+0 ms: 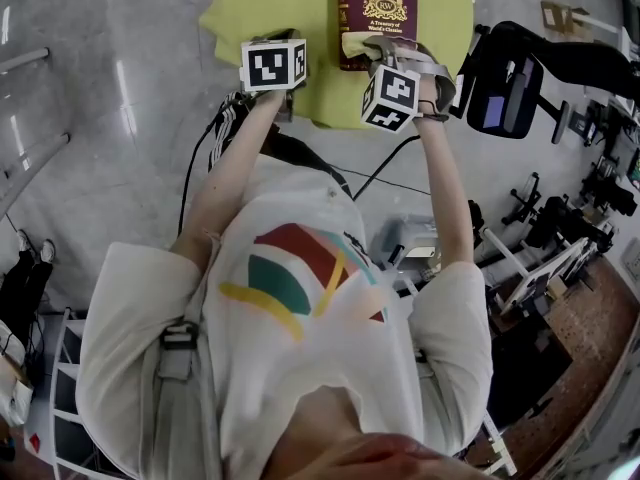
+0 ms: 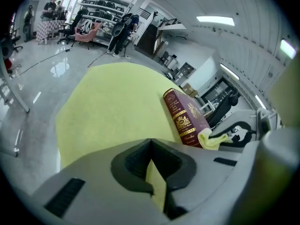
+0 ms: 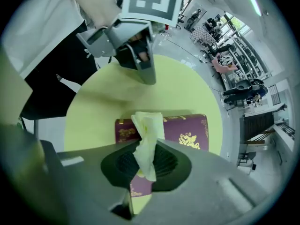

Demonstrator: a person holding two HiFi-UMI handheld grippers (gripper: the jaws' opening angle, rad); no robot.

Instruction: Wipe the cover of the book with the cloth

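A maroon book (image 1: 375,13) with gold print lies flat on a round yellow-green table (image 1: 260,13); it also shows as the book (image 2: 185,118) and the book (image 3: 187,130). My right gripper (image 1: 375,50) is shut on a pale yellow cloth (image 3: 147,142), whose free end rests on the book's near edge (image 1: 358,43). The cloth (image 2: 211,138) hangs at the book's near end in the left gripper view. My left gripper (image 1: 285,93) is shut and holds nothing, over the table just left of the book; it is seen as the left gripper (image 3: 140,60) from the right gripper view.
The table stands on a glossy grey floor (image 1: 110,118). Black stands and equipment (image 1: 520,78) crowd the right side. A white rack (image 1: 60,388) is at lower left. Office chairs and shelves (image 2: 89,25) lie far across the room.
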